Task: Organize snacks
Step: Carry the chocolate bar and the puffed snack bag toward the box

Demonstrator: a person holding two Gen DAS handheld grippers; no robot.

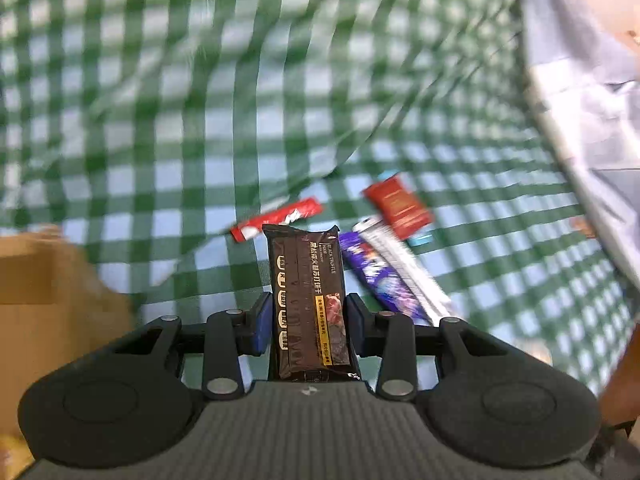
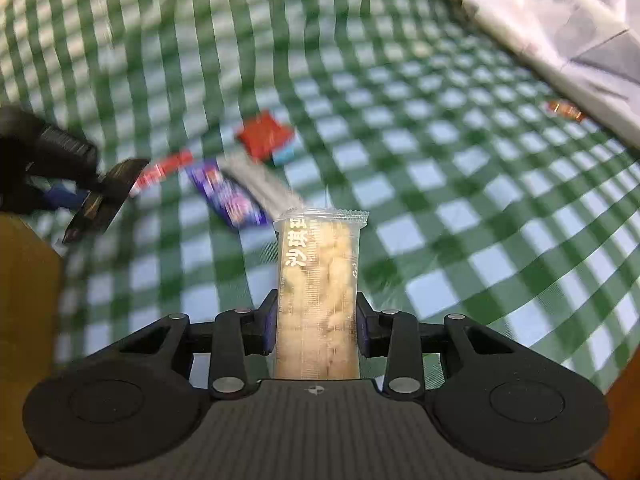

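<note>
Between the blue pads of my left gripper (image 1: 308, 320) sits a dark brown crinkled cracker packet (image 1: 308, 300), pinched above the green-and-white checked cloth (image 1: 160, 100). On my right, my right gripper (image 2: 316, 320) clamps a clear wrapper of pale puffed snack (image 2: 318, 288), raised over that cloth.

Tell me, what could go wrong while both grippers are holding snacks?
1. The left gripper clamps the dark pack low, so the long top could swing and slip.
2. The right gripper squeezes the clear pack of puffy pieces; a hard squeeze might crush them.
3. The views are blurred, and the dark pack hangs close to the purple bar in the right view, so a pack could clip the loose snacks.
</note>
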